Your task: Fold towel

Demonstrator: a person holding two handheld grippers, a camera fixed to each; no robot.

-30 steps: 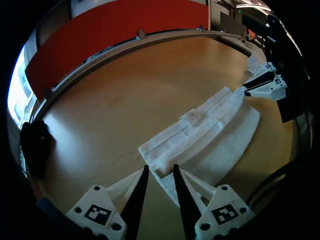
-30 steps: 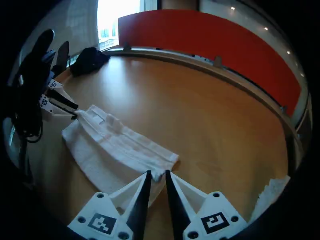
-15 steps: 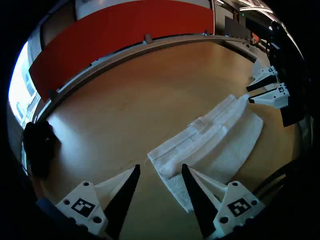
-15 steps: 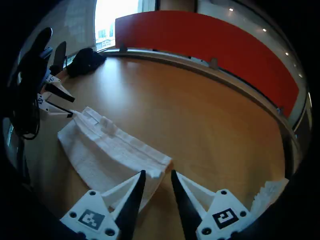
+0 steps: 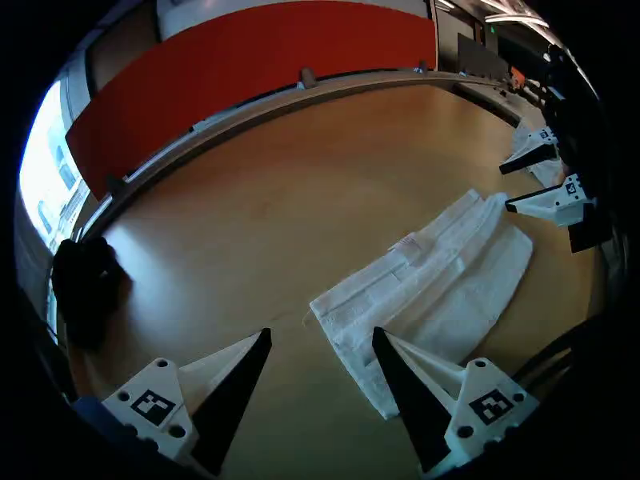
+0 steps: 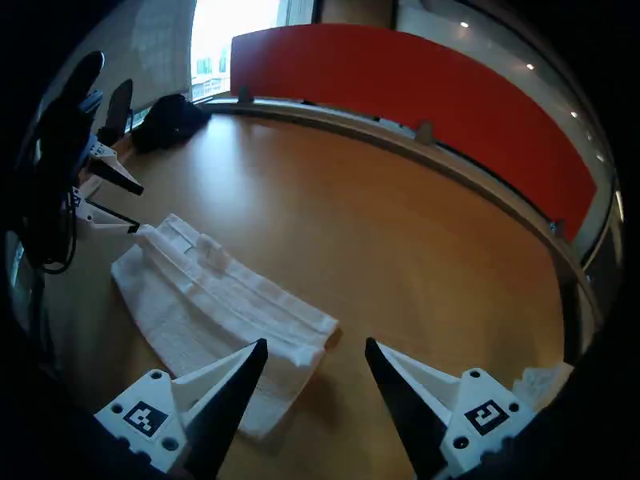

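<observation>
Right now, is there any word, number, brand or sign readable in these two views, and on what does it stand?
No word or number can be read.
The tag on the towel: any print is too small and blurred to read.
The left gripper and right gripper, both with jaws open, carry black-and-white square markers: patterns only, no letters.
</observation>
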